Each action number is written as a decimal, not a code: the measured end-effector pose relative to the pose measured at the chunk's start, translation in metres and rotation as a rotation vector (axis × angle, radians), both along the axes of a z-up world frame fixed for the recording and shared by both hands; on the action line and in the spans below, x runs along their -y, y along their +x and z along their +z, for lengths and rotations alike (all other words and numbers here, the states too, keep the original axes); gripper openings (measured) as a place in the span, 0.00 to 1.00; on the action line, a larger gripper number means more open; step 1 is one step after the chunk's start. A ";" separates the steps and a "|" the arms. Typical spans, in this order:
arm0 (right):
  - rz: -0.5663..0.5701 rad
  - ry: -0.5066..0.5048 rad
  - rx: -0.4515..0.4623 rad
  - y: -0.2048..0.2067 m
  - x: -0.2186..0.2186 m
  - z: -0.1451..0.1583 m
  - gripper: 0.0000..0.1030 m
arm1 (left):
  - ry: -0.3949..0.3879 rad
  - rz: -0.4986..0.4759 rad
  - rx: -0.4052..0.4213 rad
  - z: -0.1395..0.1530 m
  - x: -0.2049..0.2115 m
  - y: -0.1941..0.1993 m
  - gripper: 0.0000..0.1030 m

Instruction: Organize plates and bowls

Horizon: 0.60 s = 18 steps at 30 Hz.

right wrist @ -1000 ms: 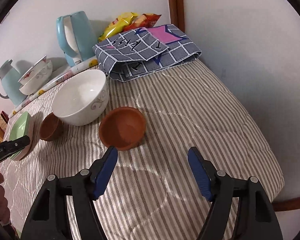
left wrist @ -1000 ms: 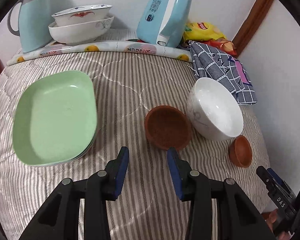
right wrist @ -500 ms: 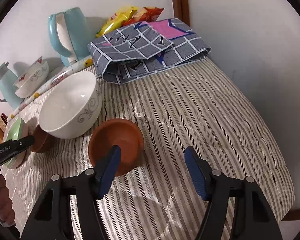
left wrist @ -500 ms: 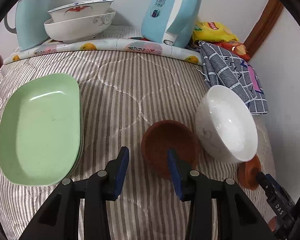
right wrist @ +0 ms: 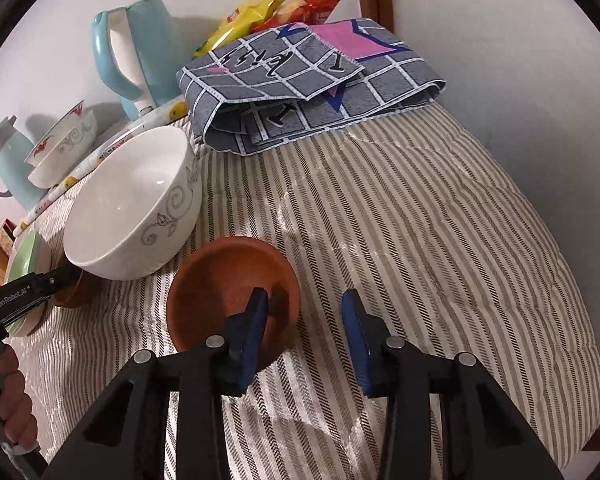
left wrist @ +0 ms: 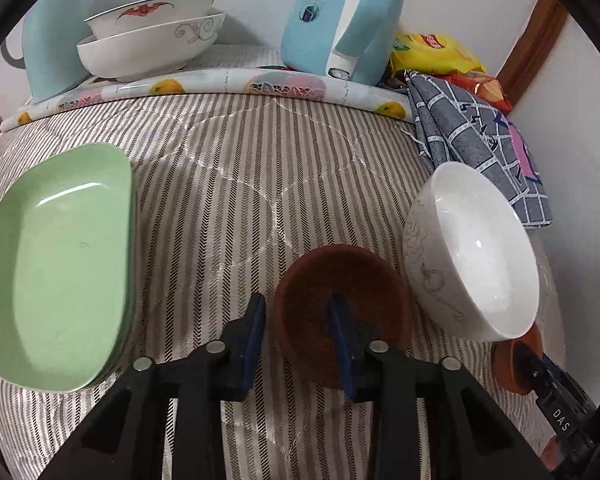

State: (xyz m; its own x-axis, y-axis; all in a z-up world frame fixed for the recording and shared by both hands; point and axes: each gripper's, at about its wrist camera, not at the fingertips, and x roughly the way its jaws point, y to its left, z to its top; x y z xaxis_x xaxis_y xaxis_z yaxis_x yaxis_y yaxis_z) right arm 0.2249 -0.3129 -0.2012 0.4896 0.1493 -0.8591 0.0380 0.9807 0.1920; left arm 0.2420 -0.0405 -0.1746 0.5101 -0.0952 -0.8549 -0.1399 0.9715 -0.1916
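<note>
Straddling bowl rims, both tongs stay spread: left tongs (left wrist: pixel 298 316) on dark brown bowl (left wrist: pixel 364 280), right tongs (right wrist: pixel 305 316) on terracotta bowl (right wrist: pixel 220 276).

Striped quilt (left wrist: pixel 236 184) as the bearing surface. Lying on it: green plates (left wrist: pixel 56 264) stacked at left, dark brown bowl (left wrist: pixel 340 280) mid-front, white bowl (left wrist: pixel 476 256) tilted beside it, orange bowl (right wrist: pixel 228 284), folded checked cloth (right wrist: pixel 312 92), fruit-print roll (left wrist: pixel 204 88) across the back.

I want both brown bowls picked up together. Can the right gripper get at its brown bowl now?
Probably yes: the right gripper is open and straddles the near rim of the brown bowl; nothing blocks it.
</note>
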 end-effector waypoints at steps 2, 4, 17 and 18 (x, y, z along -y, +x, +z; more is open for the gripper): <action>0.005 -0.009 0.004 0.002 -0.002 -0.001 0.37 | 0.004 0.005 -0.002 -0.002 0.000 0.001 0.23; 0.011 -0.012 0.005 0.004 -0.003 -0.001 0.35 | -0.003 0.010 0.011 -0.002 -0.001 0.001 0.19; 0.069 0.028 0.015 0.007 -0.005 0.004 0.10 | -0.011 0.034 0.027 0.006 0.001 -0.002 0.09; 0.073 0.031 0.016 0.007 -0.005 0.004 0.10 | -0.012 0.035 0.029 0.008 0.002 -0.003 0.09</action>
